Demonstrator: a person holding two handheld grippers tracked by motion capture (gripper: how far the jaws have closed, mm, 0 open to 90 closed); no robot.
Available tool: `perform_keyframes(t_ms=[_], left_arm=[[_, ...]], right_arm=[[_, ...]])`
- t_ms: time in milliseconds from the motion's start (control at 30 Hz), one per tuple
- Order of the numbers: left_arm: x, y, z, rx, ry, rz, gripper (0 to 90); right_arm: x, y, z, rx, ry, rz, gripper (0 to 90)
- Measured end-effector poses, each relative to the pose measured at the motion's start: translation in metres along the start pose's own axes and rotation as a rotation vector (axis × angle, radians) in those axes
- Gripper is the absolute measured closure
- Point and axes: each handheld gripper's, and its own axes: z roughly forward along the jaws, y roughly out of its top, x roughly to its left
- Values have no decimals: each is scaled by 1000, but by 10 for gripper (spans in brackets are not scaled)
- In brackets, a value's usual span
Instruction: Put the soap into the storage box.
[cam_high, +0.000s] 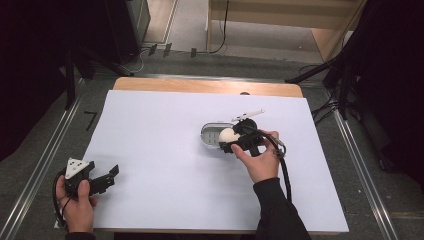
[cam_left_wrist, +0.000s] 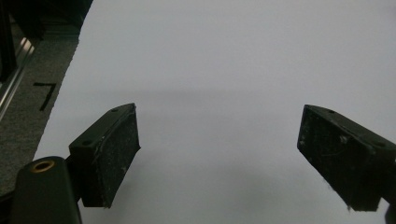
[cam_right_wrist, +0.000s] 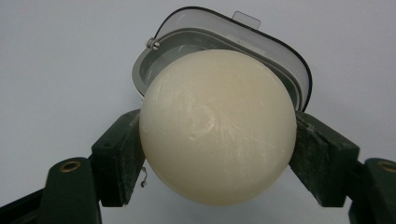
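Note:
A cream-white ball (cam_right_wrist: 217, 126) is clamped between the two black jaws of my right gripper (cam_high: 231, 140), and it hangs just over an open grey oval case (cam_right_wrist: 187, 42) with a clear lid. From the high view the ball (cam_high: 227, 134) sits at the right end of that case (cam_high: 211, 135), near the middle of the white sheet. My left gripper (cam_high: 107, 177) rests at the sheet's front left corner. Its jaws (cam_left_wrist: 219, 154) stand wide apart over bare white paper, holding nothing.
A white sheet (cam_high: 165, 165) covers the wooden table (cam_high: 205, 86). A thin white stick-like item (cam_high: 248, 116) lies just behind the case. Metal rails (cam_high: 45, 160) run along both sides of the table, with dark stands and cables beyond them.

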Motion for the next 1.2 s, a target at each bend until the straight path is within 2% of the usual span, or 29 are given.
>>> perform_keyframes(t_ms=[333,600,1200], left_arm=[[0,0,0,1,-2,0,139],[1,0,0,5,-3,0,138],[1,0,0,7,-2,0,138]], right_arm=[[5,12,14,18,2,-6,257],[4,17,23,40,-4,8,257],[0,22,32,50,-10,32,256]])
